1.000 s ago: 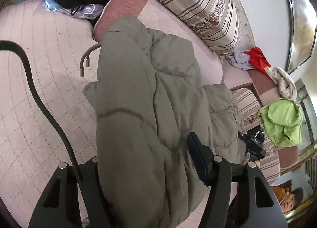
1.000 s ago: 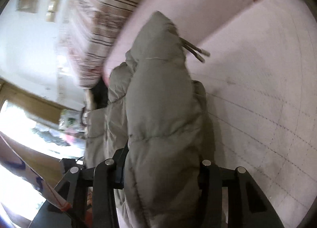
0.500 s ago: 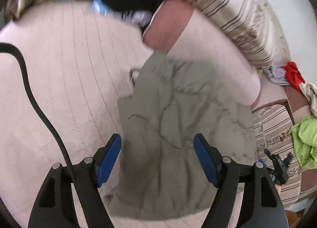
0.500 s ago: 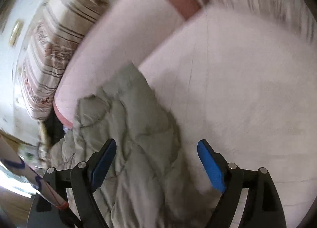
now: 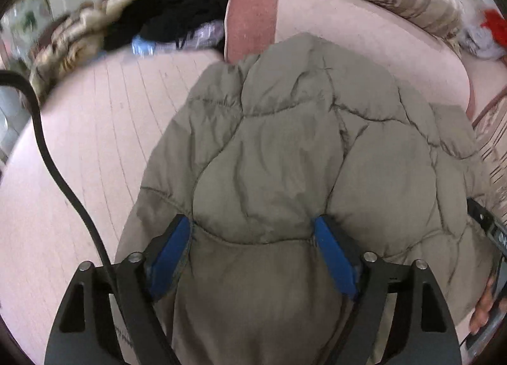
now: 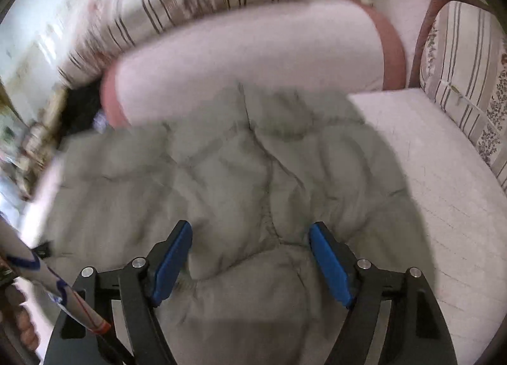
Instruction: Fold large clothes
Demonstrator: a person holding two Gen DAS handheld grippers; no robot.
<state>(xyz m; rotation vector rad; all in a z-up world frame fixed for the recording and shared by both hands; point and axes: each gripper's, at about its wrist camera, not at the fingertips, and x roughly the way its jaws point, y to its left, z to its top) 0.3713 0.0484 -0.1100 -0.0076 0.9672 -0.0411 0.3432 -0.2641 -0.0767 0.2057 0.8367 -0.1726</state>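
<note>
Grey-green puffer jacket (image 5: pixel 285 149) lies seemingly released between both parted jaws.

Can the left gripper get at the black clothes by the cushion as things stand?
Probably not directly. The left gripper, whose jaws have just been opening, stands over the jacket. The black clothes lie far beyond it across the bare sofa seat. Nothing blocks that path, but the hand must travel first.

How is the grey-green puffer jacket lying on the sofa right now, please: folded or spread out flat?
Folded. The jacket lies on the sofa seat as a compact doubled-over bundle, with no sleeve stretched out to either side. How neat the fold is, I cannot tell.
</note>
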